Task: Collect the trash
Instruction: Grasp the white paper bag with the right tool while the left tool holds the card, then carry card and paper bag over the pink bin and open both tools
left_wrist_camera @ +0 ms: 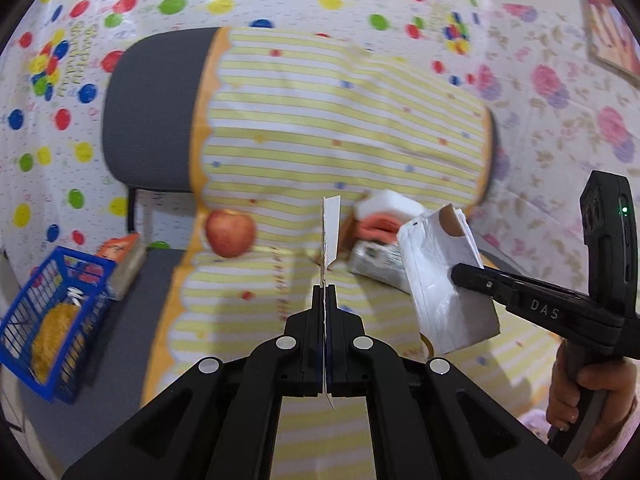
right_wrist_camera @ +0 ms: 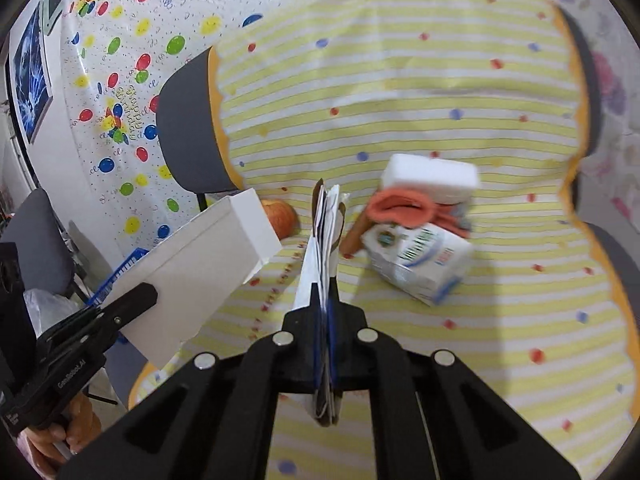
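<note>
My left gripper (left_wrist_camera: 325, 289) is shut on a flat white box, seen edge-on (left_wrist_camera: 330, 232) in its own view and broadside in the right wrist view (right_wrist_camera: 200, 268). My right gripper (right_wrist_camera: 325, 296) is shut on a flattened white paper bag (right_wrist_camera: 326, 224), which also shows in the left wrist view (left_wrist_camera: 444, 276). Both are held above the striped yellow cloth (right_wrist_camera: 400, 100). On the cloth lie a milk carton (right_wrist_camera: 420, 264), an orange glove (right_wrist_camera: 400, 208), a white foam block (right_wrist_camera: 432, 176) and an apple (left_wrist_camera: 230, 232).
A blue wire basket (left_wrist_camera: 52, 320) holding a yellow sponge-like item stands on the grey chair seat at the left, next to an orange packet (left_wrist_camera: 124, 256). The grey chair back (left_wrist_camera: 152, 116) rises behind. Balloon-print sheeting covers the wall.
</note>
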